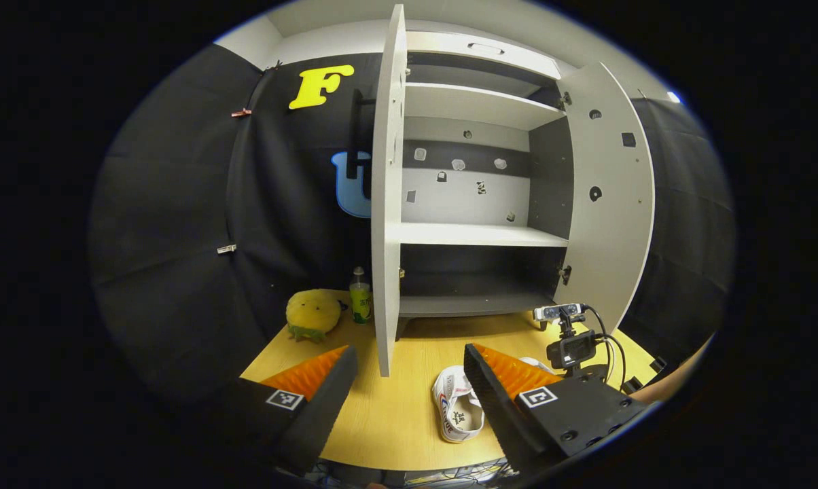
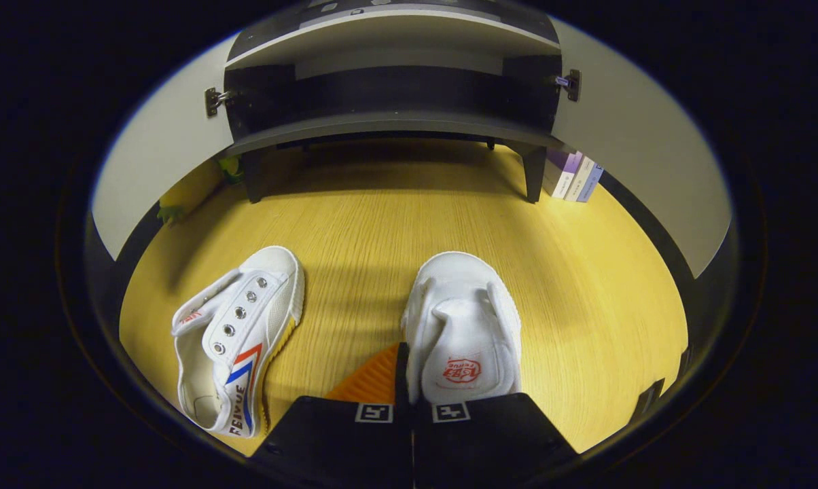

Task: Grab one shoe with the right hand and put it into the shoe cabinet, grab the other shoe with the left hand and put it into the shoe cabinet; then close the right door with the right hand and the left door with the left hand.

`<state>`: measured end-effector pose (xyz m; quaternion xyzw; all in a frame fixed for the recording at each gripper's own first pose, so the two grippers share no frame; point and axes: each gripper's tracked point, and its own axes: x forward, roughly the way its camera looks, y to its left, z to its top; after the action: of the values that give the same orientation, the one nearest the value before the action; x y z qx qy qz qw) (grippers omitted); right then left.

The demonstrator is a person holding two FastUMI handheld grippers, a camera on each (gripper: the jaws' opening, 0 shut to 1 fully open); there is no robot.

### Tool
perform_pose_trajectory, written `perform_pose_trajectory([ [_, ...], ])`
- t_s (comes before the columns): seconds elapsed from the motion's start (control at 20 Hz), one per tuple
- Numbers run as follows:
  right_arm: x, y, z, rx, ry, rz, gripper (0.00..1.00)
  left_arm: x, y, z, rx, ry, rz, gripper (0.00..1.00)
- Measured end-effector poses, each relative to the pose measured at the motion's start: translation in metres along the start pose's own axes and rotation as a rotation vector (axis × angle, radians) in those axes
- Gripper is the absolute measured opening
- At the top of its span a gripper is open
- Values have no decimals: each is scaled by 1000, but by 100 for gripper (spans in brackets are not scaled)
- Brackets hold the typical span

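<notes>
In the right gripper view, the right gripper (image 2: 409, 380) has its 2 fingers drawn close together at the heel of a white canvas shoe (image 2: 462, 333) standing upright on the yellow wooden desk (image 2: 585, 285), toe pointing toward the shoe cabinet (image 2: 388, 75); one finger lies against the shoe's inner side, but the other finger's tip is hidden under the heel, so whether both press on it cannot be told. The heel tab carries a red oval brand logo, too small to read surely. The second shoe (image 2: 236, 339) lies tipped on its side near the desk's left front edge, apart from the first, with 4 metal eyelets showing, a red and blue stripe and blue lettering reading "FEIYUE". A few purple and white books (image 2: 572, 175) stand beside the cabinet's right leg. In the left gripper view, the left gripper (image 1: 409, 380) is held above the desk's front edge with its fingers wide apart and nothing between them, facing the cabinet with its left door (image 1: 387, 204) and right door (image 1: 609, 197) swung open. A yellow plush toy (image 1: 312, 314) and a green bottle (image 1: 360, 297) sit at the desk's back left, left of the cabinet.
</notes>
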<state>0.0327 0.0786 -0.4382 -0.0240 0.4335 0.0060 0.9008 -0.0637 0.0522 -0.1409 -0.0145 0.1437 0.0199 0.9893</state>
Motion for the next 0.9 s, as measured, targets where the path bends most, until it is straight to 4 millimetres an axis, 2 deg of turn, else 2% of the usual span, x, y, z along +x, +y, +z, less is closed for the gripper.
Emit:
perform_pose_trajectory([
  [0.1,-1,0,0,22,12,33,6,0,-8,2,3,-3,5,98],
  [0.25,-7,0,3,-31,14,77,5,-4,-19,4,6,0,11,98],
  [0.45,-33,4,23,-52,-44,123,5,-6,-31,13,19,-18,15,99],
  [0.6,-62,3,56,-110,-122,149,5,-6,-39,20,36,-44,4,99],
  [0.9,-134,7,134,-132,-283,171,5,1,-55,25,75,-72,-74,98],
])
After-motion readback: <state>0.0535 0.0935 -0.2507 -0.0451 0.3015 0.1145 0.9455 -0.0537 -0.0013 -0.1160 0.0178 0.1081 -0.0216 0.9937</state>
